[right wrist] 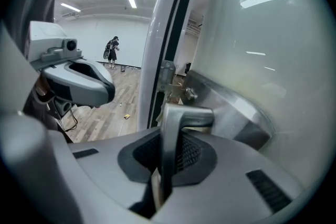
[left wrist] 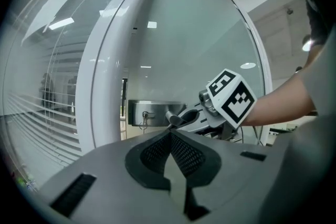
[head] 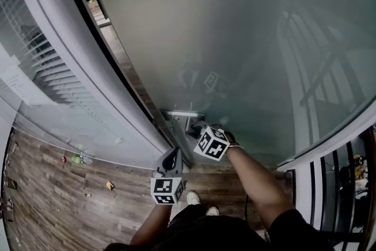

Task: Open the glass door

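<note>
Wood-plank flooring [head: 53, 197] ran beneath you, and the frosted glass door [head: 235, 38] filled the space ahead of both grippers, set in its white frame [left wrist: 100, 86]. Your right gripper [right wrist: 169, 153] was clamped on the metal door handle [right wrist: 184, 117], with the lever standing between its jaws and both pads pressed against it. So the reach and the grasp looked done. The steel lock plate [left wrist: 149, 112] lay just beyond that gripper, flat against the glass. Your left gripper [left wrist: 170, 135] hung below and behind the right one with its jaws together on nothing, taking no part in the work. From the right gripper view, a dark seam showed between the door's edge and the frame just left of the handle. You could not have told from that alone whether the latch had cleared. The door lay close along the frame and no clear opening showed. By that reading, most of the task was left: working the lever if needed, then swinging the door wide.
</note>
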The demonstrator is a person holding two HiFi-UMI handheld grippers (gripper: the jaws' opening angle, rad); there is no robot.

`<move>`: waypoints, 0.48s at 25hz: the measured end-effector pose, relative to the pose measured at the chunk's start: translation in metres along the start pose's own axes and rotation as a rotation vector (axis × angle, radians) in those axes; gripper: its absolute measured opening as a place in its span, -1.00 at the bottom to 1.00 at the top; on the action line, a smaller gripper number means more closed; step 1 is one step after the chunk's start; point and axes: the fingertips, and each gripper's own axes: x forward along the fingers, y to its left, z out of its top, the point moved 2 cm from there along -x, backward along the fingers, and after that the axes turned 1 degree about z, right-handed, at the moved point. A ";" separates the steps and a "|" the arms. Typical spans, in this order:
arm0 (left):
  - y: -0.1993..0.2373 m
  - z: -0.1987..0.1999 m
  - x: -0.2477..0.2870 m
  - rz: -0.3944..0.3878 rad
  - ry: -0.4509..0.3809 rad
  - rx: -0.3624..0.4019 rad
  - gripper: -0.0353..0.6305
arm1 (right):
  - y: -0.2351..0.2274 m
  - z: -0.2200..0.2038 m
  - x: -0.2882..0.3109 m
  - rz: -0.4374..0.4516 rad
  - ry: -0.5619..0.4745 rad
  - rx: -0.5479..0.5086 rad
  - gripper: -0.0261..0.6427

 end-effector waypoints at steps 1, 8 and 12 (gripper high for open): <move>-0.002 0.002 0.004 0.003 -0.007 0.001 -0.89 | -0.005 0.000 0.001 0.004 0.004 0.006 -0.82; -0.019 0.006 0.036 -0.017 0.013 -0.008 -0.89 | -0.047 -0.007 0.010 -0.027 0.018 0.051 -0.82; -0.013 0.000 0.068 -0.028 0.050 -0.025 -0.89 | -0.082 -0.012 0.021 -0.044 0.026 0.075 -0.83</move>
